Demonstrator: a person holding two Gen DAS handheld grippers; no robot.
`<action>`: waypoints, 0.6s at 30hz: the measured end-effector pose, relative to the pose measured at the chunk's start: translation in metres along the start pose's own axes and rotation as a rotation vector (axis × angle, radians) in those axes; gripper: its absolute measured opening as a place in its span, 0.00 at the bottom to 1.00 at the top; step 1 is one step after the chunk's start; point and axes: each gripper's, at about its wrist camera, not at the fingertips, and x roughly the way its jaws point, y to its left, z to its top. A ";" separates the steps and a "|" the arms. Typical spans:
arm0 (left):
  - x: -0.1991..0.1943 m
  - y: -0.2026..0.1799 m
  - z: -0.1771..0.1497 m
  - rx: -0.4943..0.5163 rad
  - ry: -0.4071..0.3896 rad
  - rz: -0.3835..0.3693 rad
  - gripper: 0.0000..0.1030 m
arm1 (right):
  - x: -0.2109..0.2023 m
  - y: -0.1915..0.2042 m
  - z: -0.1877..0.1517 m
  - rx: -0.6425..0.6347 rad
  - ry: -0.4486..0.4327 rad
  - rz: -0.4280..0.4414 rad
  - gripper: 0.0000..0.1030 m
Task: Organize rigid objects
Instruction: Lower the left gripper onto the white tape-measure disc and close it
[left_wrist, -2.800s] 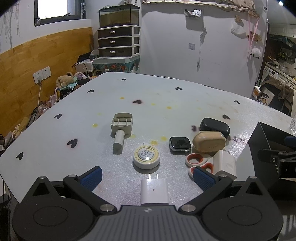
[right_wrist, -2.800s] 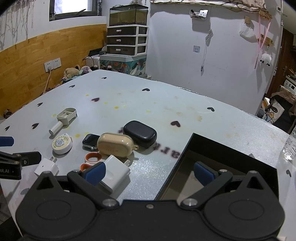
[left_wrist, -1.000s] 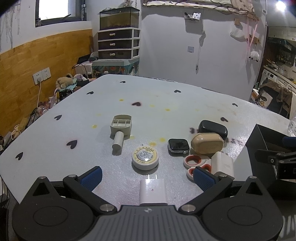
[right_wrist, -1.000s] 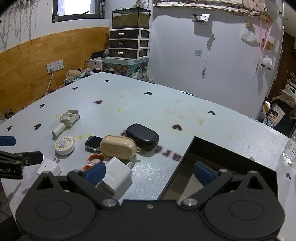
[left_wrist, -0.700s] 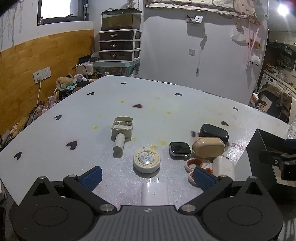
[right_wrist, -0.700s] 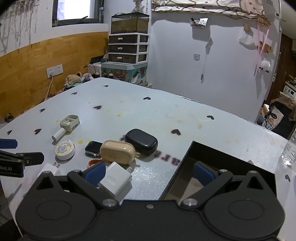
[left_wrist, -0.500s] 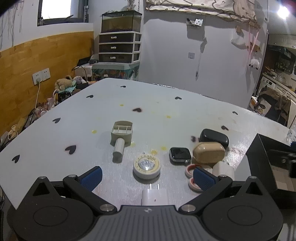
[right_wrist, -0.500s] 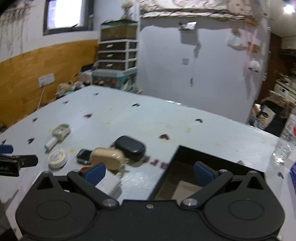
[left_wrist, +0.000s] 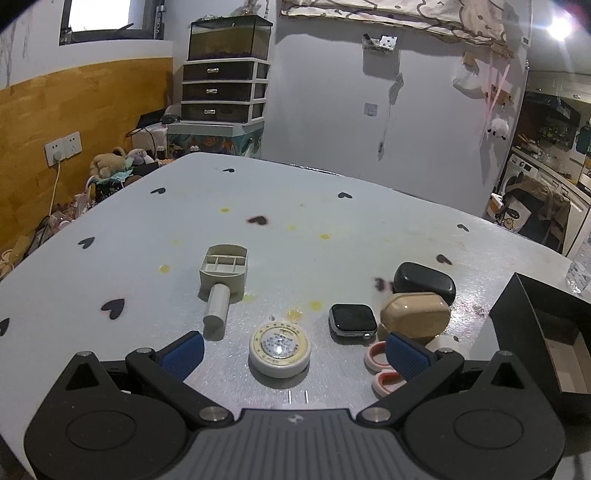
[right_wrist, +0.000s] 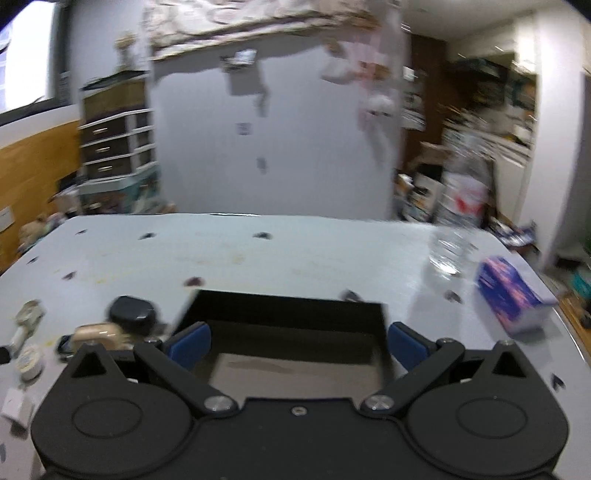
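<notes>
Left wrist view: the left gripper (left_wrist: 293, 352) is seen with its blue-padded fingers (left_wrist: 183, 353) spread wide, nothing held between them. Dead centre low in the frame, a round tape measure (left_wrist: 279, 349) is framed by the gap, lying flat on the counter (left_wrist: 295, 221). Just below it, only the two prongs of a white charger plug (left_wrist: 297, 396) can be made out at the gripper body's edge. Left of centre, a beige scoop-like holder (left_wrist: 222, 278) is laid with its handle toward the camera. Right of centre, a smartwatch face (left_wrist: 352, 319) is parked just beside a tan earbud case (left_wrist: 415, 314), with a black case (left_wrist: 423, 283) right behind that. Two pink rings (left_wrist: 380, 365) are partly covered by the right finger. A black box (left_wrist: 546, 332) is sat open at the right edge.

Right wrist view (pretty blurry): the right gripper (right_wrist: 297, 343) is also held wide, empty, with the black box (right_wrist: 288, 325) straight ahead in the lower middle. The little objects are bunched at the lower left: black case (right_wrist: 133, 312), tan earbud case (right_wrist: 98, 334), round tape measure (right_wrist: 29, 360). A purple box (right_wrist: 511, 295) and what looks like a clear bottle (right_wrist: 452, 251) are found at the right.
</notes>
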 end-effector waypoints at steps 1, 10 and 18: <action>0.002 0.001 -0.001 -0.003 0.001 -0.004 1.00 | 0.002 -0.008 -0.001 0.019 0.011 -0.006 1.00; 0.018 0.013 -0.007 -0.050 -0.012 -0.012 1.00 | 0.014 -0.064 -0.025 0.150 0.089 -0.061 1.00; 0.032 0.014 -0.013 -0.021 0.048 0.000 1.00 | 0.032 -0.080 -0.042 0.189 0.210 -0.012 0.34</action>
